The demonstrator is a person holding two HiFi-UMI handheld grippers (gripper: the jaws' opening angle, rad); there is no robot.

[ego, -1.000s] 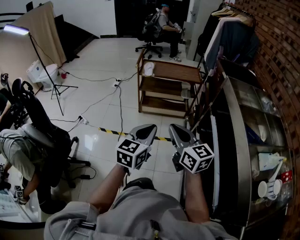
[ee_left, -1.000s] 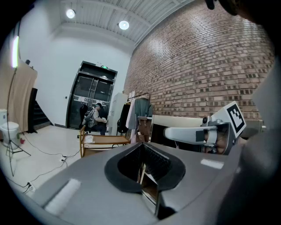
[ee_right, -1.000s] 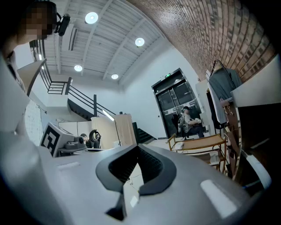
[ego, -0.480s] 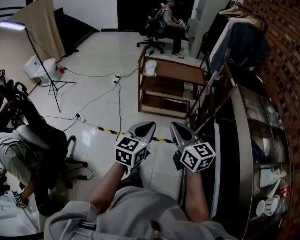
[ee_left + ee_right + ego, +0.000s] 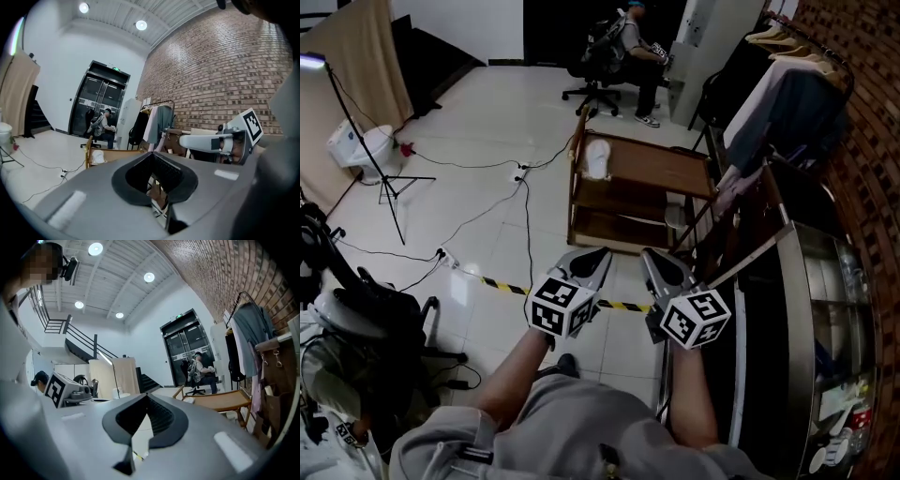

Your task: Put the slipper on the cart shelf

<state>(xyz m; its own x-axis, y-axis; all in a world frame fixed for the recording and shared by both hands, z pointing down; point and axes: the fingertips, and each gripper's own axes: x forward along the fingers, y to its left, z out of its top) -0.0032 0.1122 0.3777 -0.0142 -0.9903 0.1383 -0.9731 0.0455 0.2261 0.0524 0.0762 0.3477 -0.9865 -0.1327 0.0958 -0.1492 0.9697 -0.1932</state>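
Tongs both closed and empty: left tongs [image 5: 589,269] and right tongs [image 5: 664,272] are held side by side. A white slipper [image 5: 597,157] lies at the left end of the wooden cart's [image 5: 661,171] top shelf, well ahead. Any regrasp probably needs stepping closer and opening one pair first.

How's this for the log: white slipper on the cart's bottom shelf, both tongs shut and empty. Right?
Not quite. The white slipper lies on the top shelf of the cart, not on the bottom shelf. The head view shows it at the left end of the top. The rest holds: the left tongs and right tongs are shut and empty.
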